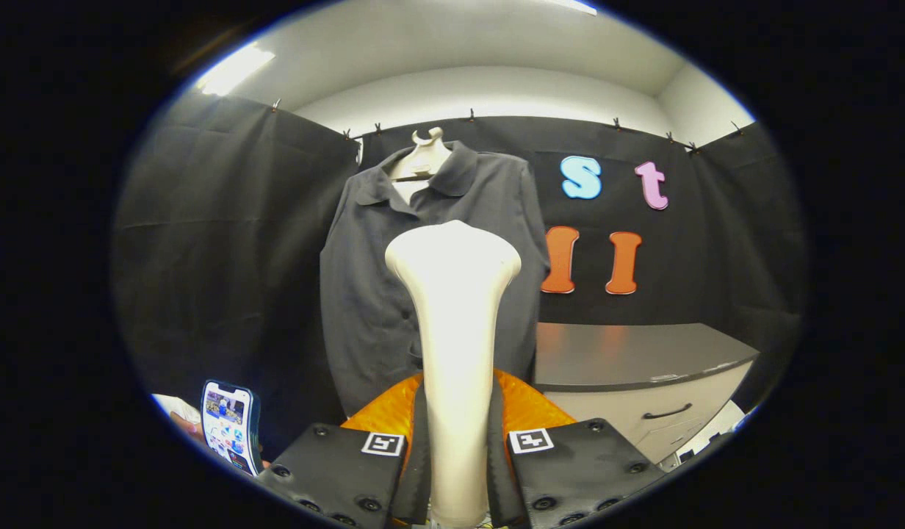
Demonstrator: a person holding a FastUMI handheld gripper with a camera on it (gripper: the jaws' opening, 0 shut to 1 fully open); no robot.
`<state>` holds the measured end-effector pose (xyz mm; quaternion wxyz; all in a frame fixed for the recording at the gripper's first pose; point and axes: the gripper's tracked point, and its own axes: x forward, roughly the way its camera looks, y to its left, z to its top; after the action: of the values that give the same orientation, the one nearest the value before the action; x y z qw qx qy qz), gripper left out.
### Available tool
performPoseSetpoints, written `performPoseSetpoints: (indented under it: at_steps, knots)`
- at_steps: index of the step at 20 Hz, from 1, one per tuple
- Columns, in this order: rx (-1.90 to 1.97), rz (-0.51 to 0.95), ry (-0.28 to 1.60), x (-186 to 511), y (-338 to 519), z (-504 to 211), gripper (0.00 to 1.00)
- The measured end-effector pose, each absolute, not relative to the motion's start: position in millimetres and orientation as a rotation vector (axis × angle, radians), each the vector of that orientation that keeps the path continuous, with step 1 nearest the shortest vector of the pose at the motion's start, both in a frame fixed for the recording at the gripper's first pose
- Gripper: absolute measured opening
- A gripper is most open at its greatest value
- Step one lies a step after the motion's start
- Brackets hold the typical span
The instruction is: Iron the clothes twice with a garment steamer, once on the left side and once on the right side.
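1. The dark grey button-front shirt (379, 294) hangs on a pale hanger (422, 158) against the booth's black cloth wall, straight beyond the fingers, its collar up and its front facing the camera.
2. A grey-topped cabinet (643, 360) with a pale drawer front and a dark handle stands to the right of the shirt, near it.
3. The cream-white plastic garment steamer (454, 323) rises upright between the fingers — narrow handle low, flared head at the top, covering the middle of the shirt's front.
4. The gripper (457, 448) has both black fingers pressed against the steamer's handle, closed to the width of that handle, orange padding showing behind them.
5. A phone (230, 426) with a lit screen stands off to the left of the fingers, a hand partly visible behind it.
6. Judging by this, the steamer is in hand but its head appears short of the cloth — no pass looks begun. The next move calls for bringing the head to one side of the shirt's front and drawing it along that panel.
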<state>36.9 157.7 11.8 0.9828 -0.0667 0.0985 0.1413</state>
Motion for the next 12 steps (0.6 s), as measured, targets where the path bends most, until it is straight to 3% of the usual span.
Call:
performPoseSetpoints:
  at_steps: [12]
  knots:
    - [-0.089,0.217,0.225,-45,31,11,0.38]
